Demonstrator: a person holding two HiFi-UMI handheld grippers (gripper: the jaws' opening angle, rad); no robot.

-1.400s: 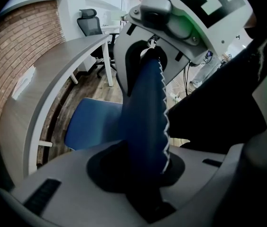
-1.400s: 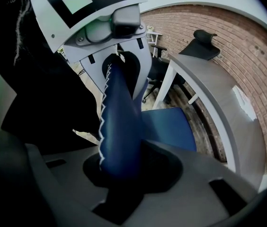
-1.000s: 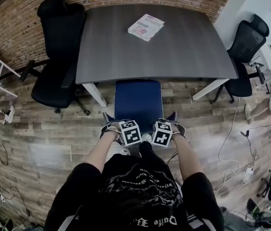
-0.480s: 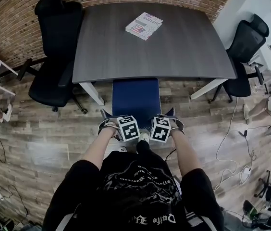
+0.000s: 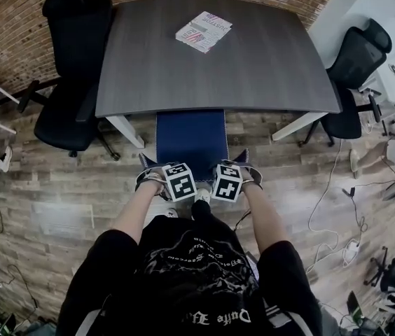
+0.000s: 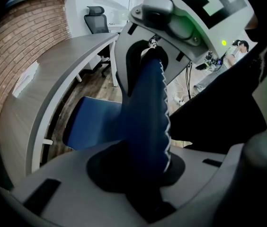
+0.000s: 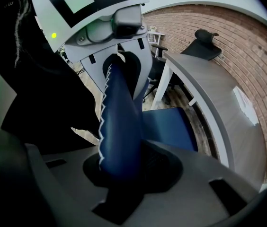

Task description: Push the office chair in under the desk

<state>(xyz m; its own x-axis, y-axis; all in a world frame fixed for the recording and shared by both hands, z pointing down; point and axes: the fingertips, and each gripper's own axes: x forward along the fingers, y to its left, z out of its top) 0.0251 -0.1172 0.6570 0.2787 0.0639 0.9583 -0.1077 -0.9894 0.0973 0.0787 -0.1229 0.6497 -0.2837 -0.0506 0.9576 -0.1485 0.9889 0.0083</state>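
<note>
The office chair has a blue seat, and its front part is under the dark grey desk. My left gripper and right gripper sit side by side at the chair's near edge, marker cubes turned inward. In each gripper view a blue saw-toothed finger lies against a grey moulded part that looks like the top of the chair's back. The blue seat shows beyond it, beside the desk edge. Both grippers appear closed on the chair's back. The backrest itself is hidden under my arms.
A black office chair stands at the desk's left end and another at its right. A magazine lies on the desk. White desk legs flank the blue chair. Cables trail over the wooden floor at the right.
The blue chair has slid further under the desk, so less of its seat shows. Both grippers and my body have moved forward with it.
</note>
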